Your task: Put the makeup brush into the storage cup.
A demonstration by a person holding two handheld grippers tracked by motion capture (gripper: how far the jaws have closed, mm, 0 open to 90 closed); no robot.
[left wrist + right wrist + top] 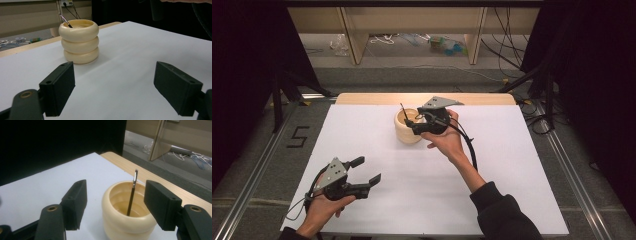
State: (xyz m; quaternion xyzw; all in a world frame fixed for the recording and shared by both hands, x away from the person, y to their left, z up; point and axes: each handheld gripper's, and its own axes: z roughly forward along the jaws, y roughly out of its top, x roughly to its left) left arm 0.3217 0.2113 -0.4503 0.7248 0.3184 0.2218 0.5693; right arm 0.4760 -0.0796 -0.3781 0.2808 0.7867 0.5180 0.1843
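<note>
Cream holder (406, 131), ribbed like three stacked rings, stands upright on the far middle part of the white tabletop (422, 185), near the bare wooden strip (362, 99) along the table's far edge. In the left gripper view the holder (79, 41) sits well ahead of the jaws, apart from them, with its three rings clearly stacked.

White tabletop covers nearly the whole table; a dark "5" marking (298, 136) lies on the grey floor off its left edge. Wooden furniture legs and loose cables sit on the floor beyond the table.

Right gripper (410, 120): held in the person's right hand (446, 140), reaching to the holder, grey three-cornered plate on top. Its jaws are spread apart, one on each side of the holder's rim, gripping nothing. In the right gripper view the holder (127, 216) sits between and just below the two jaws.

Left gripper (366, 171): held in the left hand (323, 209) near the table's near left corner, well apart from the holder. Jaws spread wide, released, nothing between them but bare tabletop.

Thin dark stick (131, 196), with a pale metal-looking tip, stands inside the holder, leaning against the inner wall, its top above the rim. It also shows in the left gripper view (65, 20) and from above (404, 111). What kind of tool it is cannot be told.
</note>
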